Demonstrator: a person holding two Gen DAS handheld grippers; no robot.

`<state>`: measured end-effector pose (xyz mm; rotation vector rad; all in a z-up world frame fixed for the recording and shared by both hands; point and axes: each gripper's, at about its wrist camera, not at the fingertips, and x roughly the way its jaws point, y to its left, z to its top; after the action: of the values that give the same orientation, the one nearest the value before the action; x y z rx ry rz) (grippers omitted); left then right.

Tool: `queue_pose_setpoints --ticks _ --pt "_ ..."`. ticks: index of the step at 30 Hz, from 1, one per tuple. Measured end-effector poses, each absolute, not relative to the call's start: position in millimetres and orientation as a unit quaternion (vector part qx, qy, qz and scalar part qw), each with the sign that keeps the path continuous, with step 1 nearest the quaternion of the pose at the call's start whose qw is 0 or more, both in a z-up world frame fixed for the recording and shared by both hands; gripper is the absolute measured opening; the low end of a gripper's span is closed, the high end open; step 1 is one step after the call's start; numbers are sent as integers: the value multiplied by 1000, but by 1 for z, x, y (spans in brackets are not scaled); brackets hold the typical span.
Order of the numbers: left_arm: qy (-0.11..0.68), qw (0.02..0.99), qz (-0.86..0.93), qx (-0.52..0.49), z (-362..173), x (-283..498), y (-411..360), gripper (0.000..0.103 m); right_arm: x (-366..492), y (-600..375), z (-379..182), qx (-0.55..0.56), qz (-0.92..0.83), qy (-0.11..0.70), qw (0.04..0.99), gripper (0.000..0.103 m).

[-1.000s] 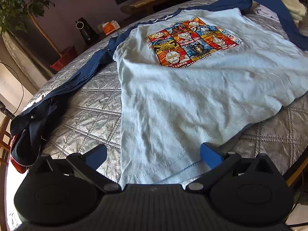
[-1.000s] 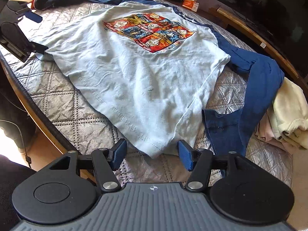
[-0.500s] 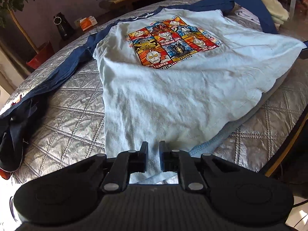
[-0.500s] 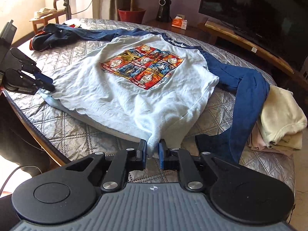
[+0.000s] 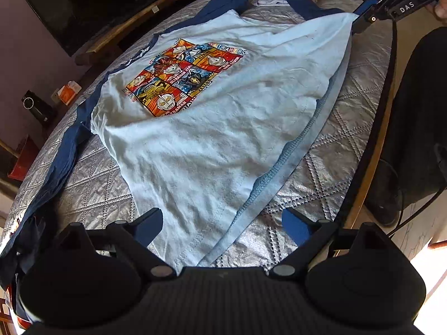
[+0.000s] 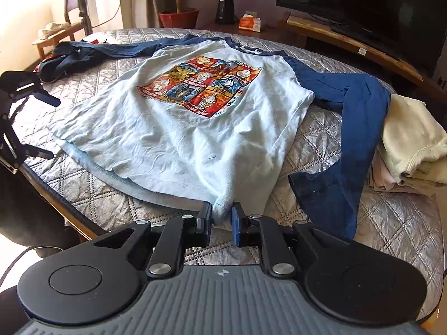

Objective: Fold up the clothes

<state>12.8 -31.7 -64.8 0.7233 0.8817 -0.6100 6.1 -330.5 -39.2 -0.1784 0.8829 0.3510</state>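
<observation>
A light blue shirt [image 5: 223, 128] with navy sleeves and a bright cartoon print lies face up on the quilted silver table cover [image 5: 329, 167]. Its near hem corner lies loose between the fingers of my left gripper [image 5: 222, 215]. Those jaws are opening wide and neither pad touches the cloth. My right gripper [image 6: 222, 209] pinches the other hem corner of the shirt [image 6: 181, 128], which tents up to the pads. Its jaws ease apart slightly but the cloth is still gripped. Each gripper shows in the other's view: the left gripper [image 6: 51, 128] and the right gripper [image 5: 360, 16].
Folded cream clothes [image 6: 413, 145] sit at the table's right under a navy sleeve [image 6: 360, 128]. A dark garment [image 6: 64, 61] lies bunched at the far left. The wooden table edge [image 5: 368, 167] and a person's dark trouser leg [image 5: 419, 111] are close by. A TV [image 6: 377, 5] stands behind.
My left gripper shut on the hem half a second ago and has since opened wide and rolled. My right gripper closed on its hem corner and lifted it a little.
</observation>
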Motion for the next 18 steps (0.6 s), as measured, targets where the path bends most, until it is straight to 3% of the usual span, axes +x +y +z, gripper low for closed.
queue_pose_setpoints --ticks 6,8,13,18 --pt "439 782 -319 307 -72 32 -18 85 9 -335 -37 -65 165 418 891 23" --pt "445 776 -335 297 -71 36 -16 78 9 -336 -39 -56 164 419 891 23" --pt "465 766 -359 261 -68 43 -14 26 10 -341 -42 -39 162 423 891 23" --pt "475 771 -350 238 -67 49 -9 11 11 -342 -43 -34 162 424 890 23"
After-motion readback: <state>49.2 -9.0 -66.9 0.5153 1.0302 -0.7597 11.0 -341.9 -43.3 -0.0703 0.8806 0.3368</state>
